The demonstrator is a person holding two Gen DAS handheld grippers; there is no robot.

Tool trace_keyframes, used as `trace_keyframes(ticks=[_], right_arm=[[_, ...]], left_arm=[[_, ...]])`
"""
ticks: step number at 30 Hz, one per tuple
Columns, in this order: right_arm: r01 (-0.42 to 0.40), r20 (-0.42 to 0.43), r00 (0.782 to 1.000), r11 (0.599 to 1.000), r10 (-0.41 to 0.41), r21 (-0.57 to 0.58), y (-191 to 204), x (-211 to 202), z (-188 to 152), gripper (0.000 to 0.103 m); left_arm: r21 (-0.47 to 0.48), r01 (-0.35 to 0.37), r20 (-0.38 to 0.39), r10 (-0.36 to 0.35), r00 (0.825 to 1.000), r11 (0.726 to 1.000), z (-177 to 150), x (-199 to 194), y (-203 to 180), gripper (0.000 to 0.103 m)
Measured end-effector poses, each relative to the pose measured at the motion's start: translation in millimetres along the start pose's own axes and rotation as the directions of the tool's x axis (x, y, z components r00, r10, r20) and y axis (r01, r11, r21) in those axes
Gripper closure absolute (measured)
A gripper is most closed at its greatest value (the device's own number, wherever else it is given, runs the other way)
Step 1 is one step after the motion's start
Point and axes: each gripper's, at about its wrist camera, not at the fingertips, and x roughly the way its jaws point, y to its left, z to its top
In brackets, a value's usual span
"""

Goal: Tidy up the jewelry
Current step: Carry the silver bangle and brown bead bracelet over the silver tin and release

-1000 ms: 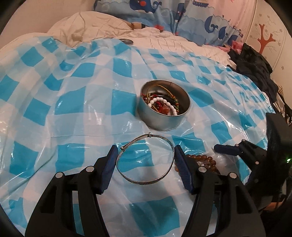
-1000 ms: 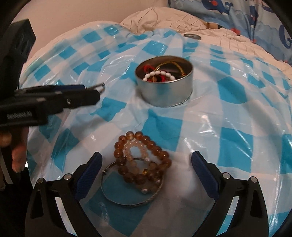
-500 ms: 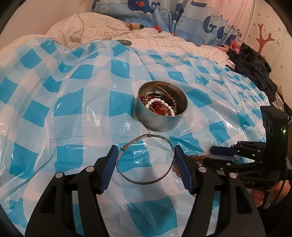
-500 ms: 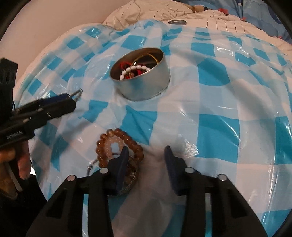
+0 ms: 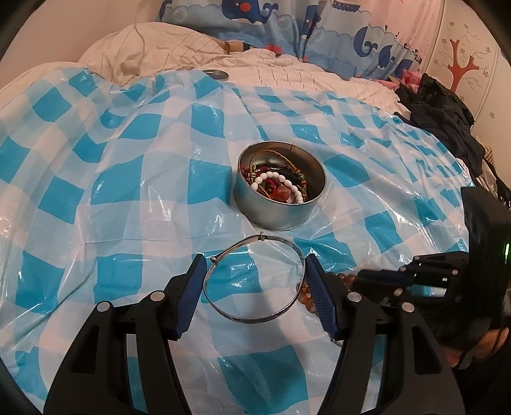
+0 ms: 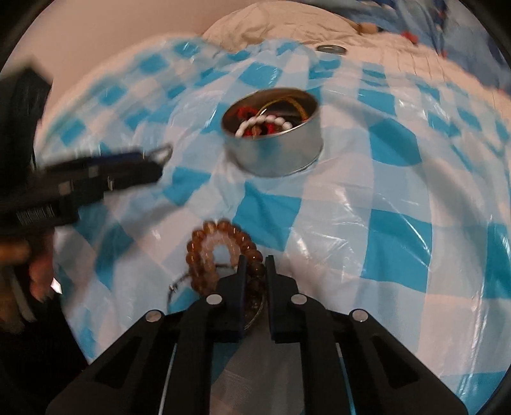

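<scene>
Right tongs (image 6: 255, 265), angled down, closing on brown bead bracelet (image 6: 220, 252).

Home bedroom: bed (image 5: 335, 79) with rumpled cream quilt, whale-print bedding (image 5: 287, 28) at far side, tree-decal wall (image 5: 460, 67) far right.

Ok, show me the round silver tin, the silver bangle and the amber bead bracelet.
Round silver tin (image 5: 271, 212): left wrist view, on its front wall.
Thin silver bangle (image 5: 252, 318): left wrist view, on its near rim.
Amber bead bracelet (image 6: 204, 234): right wrist view, on the far beads.
</scene>
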Motion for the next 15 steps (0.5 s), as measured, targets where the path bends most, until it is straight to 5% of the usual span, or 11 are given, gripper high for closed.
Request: trace_keyframes(ticks=[8,15], right_arm=[[-0.185,0.138,0.975,0.979,0.172,0.086,-10.4,-28.1,13.6,0.091],[-0.308,0.288,0.918,0.948,0.272,0.086,-13.9,-61.2,17.6,0.091]], left_arm=[[-0.007,0.004,0.019,-0.004,1.000,1.000,4.3,-3.0,0.2,0.044],[-0.014,0.008,0.040,-0.008,0.999,1.000,7.2,-7.6,0.3,0.044]])
